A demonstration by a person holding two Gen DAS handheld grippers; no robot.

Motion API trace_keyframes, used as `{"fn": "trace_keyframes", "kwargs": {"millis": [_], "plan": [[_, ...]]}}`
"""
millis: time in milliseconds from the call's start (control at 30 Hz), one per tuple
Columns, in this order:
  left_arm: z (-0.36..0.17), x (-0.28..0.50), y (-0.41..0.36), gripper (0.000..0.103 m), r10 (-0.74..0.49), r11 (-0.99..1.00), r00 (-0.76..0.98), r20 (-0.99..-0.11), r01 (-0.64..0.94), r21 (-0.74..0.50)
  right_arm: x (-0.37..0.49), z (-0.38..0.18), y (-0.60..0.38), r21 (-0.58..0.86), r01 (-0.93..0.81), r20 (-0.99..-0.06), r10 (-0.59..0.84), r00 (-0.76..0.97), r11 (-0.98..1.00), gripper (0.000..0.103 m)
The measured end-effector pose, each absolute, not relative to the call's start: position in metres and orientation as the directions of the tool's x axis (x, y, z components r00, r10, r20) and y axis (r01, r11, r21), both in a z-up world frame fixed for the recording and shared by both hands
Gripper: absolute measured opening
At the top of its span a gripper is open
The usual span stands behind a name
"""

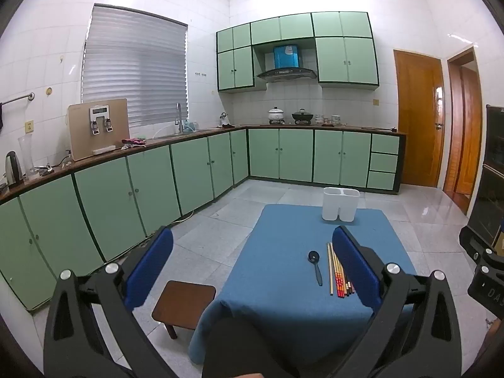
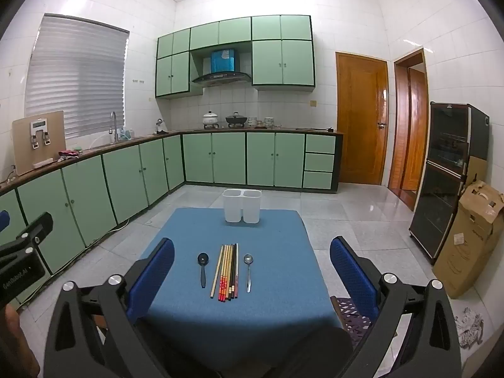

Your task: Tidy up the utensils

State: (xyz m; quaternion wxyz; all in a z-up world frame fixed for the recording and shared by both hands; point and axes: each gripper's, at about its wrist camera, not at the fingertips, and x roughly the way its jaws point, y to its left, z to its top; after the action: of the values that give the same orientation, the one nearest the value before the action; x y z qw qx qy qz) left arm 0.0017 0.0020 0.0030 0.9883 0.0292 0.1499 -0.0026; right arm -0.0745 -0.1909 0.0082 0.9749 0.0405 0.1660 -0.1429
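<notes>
Both my claws, left claw (image 1: 252, 261) and right claw (image 2: 252, 271), spread wide, empty. Risk: chopsticks (image 2: 227, 271) packed tight; pinch may scatter bundle, nudge metal spoon (image 2: 248, 267) off surface (image 2: 277, 283).

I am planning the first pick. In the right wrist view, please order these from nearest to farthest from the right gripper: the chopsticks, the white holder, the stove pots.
1. The chopsticks, lying on the blue cloth just ahead of the open right gripper, slightly left of centre.
2. The white holder, upright at the table's far edge.
3. The stove pots, on the back counter.
</notes>
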Motion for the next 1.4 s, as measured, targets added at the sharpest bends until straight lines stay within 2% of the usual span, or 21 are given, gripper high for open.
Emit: {"fn": "trace_keyframes", "kwargs": {"millis": [1400], "plan": [[0.0044, 0.0022, 0.0091, 0.098, 0.005, 0.999, 0.956, -0.294, 0.011, 0.052, -0.0720, 0.0052, -0.1884, 0.030, 0.293, -0.334, -0.266, 0.904, 0.956, 0.097]]}}
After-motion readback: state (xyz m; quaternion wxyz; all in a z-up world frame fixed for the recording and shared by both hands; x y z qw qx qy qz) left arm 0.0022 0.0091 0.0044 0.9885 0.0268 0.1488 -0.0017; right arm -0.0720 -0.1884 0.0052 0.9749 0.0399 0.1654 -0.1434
